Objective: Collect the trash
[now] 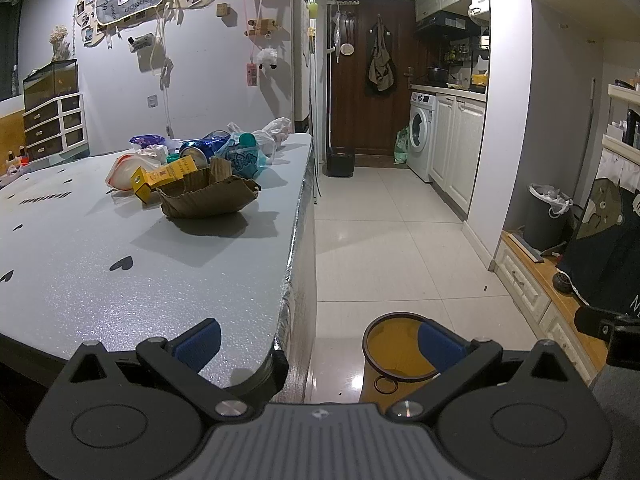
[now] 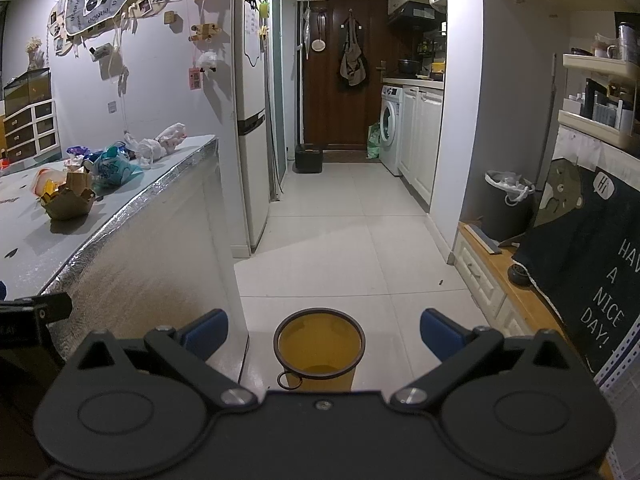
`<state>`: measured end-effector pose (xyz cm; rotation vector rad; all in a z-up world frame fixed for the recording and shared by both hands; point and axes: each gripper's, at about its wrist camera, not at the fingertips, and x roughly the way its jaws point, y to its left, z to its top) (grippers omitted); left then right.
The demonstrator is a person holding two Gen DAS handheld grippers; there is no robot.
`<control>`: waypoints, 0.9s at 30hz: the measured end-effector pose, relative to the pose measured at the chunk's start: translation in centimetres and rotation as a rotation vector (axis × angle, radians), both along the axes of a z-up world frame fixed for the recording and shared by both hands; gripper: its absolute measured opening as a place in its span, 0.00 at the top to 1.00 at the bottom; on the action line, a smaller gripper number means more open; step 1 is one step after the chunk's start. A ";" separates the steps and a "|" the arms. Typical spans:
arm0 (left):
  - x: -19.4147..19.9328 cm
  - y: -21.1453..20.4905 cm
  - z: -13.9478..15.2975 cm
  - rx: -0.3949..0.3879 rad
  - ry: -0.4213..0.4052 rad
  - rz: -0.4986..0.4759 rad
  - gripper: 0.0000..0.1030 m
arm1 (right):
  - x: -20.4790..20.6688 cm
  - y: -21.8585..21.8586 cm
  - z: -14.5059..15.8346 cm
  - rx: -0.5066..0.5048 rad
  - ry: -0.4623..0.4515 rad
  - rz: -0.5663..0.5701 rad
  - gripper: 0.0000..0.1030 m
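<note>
A heap of trash lies on the grey table (image 1: 120,300): a crumpled cardboard piece (image 1: 208,196), a yellow box (image 1: 160,180), a blue can (image 1: 198,152), plastic bags (image 1: 272,132). The heap also shows in the right wrist view (image 2: 100,168). An empty yellow bin (image 2: 319,350) stands on the floor by the table's corner; it shows in the left wrist view too (image 1: 396,354). My left gripper (image 1: 320,344) is open and empty at the table's near corner. My right gripper (image 2: 323,336) is open and empty above the bin.
A white tiled floor (image 2: 340,232) runs to a brown door (image 2: 340,60). A fridge (image 2: 250,120) stands past the table. A washing machine (image 2: 390,128) and cabinets line the right. A dark bin with a white bag (image 2: 506,204) sits on a low wooden ledge.
</note>
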<state>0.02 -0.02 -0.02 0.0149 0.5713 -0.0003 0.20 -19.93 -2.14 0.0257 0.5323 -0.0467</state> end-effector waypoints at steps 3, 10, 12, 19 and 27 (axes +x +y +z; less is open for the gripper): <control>0.0 0.0 0.0 0.000 -0.001 0.000 0.00 | 0.0 0.0 0.0 -0.001 0.001 0.000 0.00; 0.0 0.0 0.0 0.001 -0.001 -0.001 0.00 | 0.1 0.1 0.0 -0.002 0.000 0.000 0.00; 0.0 0.0 0.0 0.001 -0.001 0.000 0.00 | 0.1 0.2 0.0 -0.002 0.001 0.000 0.00; 0.0 0.0 0.0 0.001 -0.002 -0.001 0.00 | 0.1 0.2 -0.1 -0.003 0.001 -0.001 0.00; 0.0 0.0 0.0 0.002 -0.001 -0.001 0.00 | 0.2 0.2 -0.1 -0.003 0.001 -0.001 0.00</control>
